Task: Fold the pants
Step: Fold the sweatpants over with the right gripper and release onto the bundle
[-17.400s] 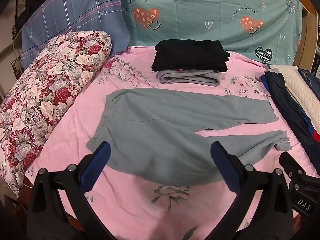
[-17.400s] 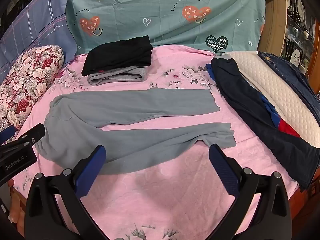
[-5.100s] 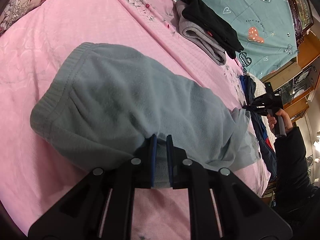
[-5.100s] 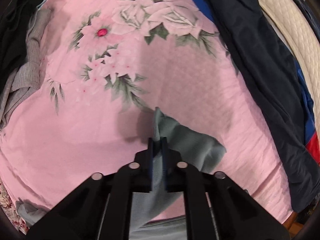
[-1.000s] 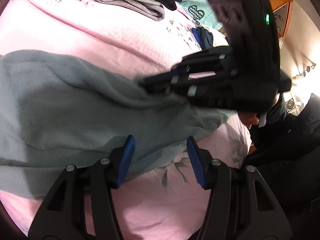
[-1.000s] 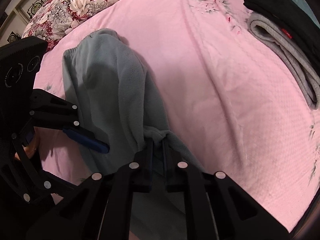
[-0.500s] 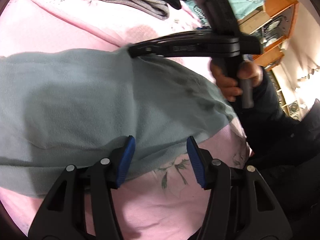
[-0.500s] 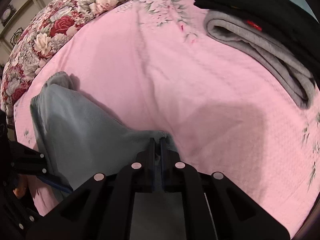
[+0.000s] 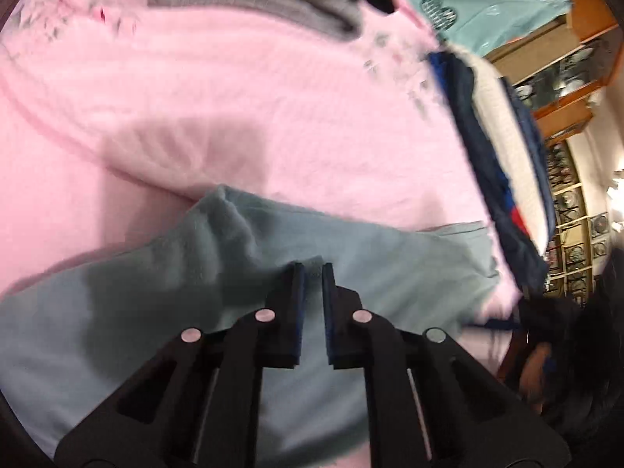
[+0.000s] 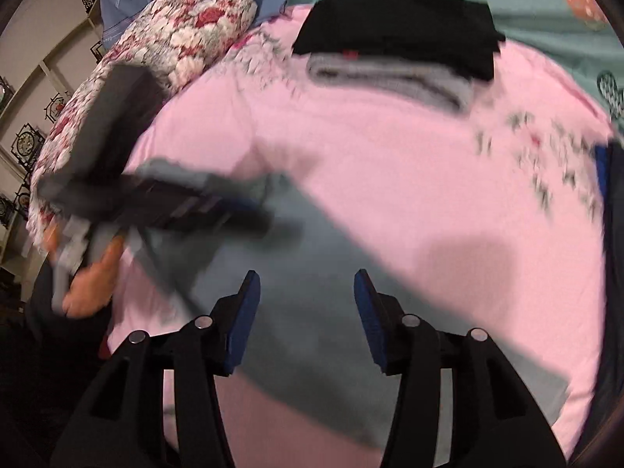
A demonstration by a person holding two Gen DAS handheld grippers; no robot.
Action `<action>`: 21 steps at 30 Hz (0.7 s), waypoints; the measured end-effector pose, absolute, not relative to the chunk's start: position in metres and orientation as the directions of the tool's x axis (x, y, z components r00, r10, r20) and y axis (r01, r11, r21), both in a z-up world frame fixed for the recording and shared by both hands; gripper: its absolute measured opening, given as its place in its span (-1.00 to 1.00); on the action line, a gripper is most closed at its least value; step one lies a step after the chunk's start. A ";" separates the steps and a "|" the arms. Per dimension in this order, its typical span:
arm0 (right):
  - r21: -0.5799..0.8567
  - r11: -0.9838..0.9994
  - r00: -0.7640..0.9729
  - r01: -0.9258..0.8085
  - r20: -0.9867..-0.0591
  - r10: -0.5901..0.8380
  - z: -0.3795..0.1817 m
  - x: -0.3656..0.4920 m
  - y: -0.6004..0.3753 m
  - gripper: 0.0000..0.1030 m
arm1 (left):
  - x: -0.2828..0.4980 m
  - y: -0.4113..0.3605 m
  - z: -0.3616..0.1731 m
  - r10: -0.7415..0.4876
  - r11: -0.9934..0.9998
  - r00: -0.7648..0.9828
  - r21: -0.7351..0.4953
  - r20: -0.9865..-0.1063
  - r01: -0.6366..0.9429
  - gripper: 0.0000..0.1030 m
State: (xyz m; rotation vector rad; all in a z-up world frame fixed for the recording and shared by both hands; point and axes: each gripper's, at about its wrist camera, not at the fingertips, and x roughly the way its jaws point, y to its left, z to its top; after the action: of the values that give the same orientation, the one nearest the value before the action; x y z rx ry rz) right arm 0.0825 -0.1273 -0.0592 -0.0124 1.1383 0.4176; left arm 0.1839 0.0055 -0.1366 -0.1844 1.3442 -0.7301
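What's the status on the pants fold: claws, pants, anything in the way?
Left claw just closed, pinching a fold of the grey-green pants. Right claw just opened, nothing between its pads, pants below it. Folded black and grey stack lies apart.

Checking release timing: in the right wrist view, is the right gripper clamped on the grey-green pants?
No. The right gripper stands open, its blue pads apart above the grey-green pants, pinching no fabric.
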 end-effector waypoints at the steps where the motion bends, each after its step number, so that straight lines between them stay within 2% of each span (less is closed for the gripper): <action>1: 0.218 0.916 0.326 -0.338 -0.886 0.331 -0.069 0.067 -0.122 -0.09 | 0.184 0.005 -0.140 -0.578 0.767 0.049 -0.521 -0.815 0.375 -0.86; 2: 0.222 0.912 0.318 -0.346 -0.887 0.336 -0.073 0.058 -0.117 -0.36 | 0.184 0.006 -0.140 -0.579 0.765 0.050 -0.521 -0.814 0.378 -0.86; 5: 0.259 0.893 0.332 -0.368 -0.860 0.387 -0.082 0.042 -0.096 -0.70 | 0.190 0.014 -0.146 -0.614 0.744 0.032 -0.566 -0.788 0.355 -0.86; 9: 0.309 0.881 0.344 -0.358 -0.834 0.432 -0.086 0.049 -0.083 -0.71 | 0.195 0.017 -0.151 -0.650 0.717 0.012 -0.608 -0.760 0.341 -0.87; 13: 0.335 0.872 0.192 -0.356 -0.887 0.419 -0.117 0.056 -0.062 -0.70 | 0.191 0.011 -0.148 -0.629 0.728 0.033 -0.574 -0.777 0.376 -0.88; 15: 0.317 0.879 0.222 -0.356 -0.885 0.409 -0.112 0.054 -0.062 -0.71 | 0.189 0.010 -0.146 -0.616 0.734 0.047 -0.552 -0.786 0.395 -0.88; 16: 0.322 0.883 0.229 -0.343 -0.882 0.411 -0.107 0.054 -0.068 -0.69 | 0.187 0.010 -0.146 -0.612 0.737 0.053 -0.545 -0.789 0.400 -0.88; 19: 0.360 0.907 0.352 -0.220 -0.838 0.418 -0.082 0.051 -0.114 0.06 | 0.183 0.012 -0.143 -0.607 0.740 0.065 -0.533 -0.792 0.409 -0.88; 21: 0.376 0.923 0.472 -0.083 -0.801 0.369 -0.061 0.039 -0.171 0.09 | 0.178 0.017 -0.138 -0.617 0.734 0.070 -0.542 -0.784 0.409 -0.81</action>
State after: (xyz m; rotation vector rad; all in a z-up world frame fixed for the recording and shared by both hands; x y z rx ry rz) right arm 0.0393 -0.1709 -0.0615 0.3032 1.0463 0.2818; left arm 0.1784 0.0166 -0.1381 -0.1964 1.2864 -0.7794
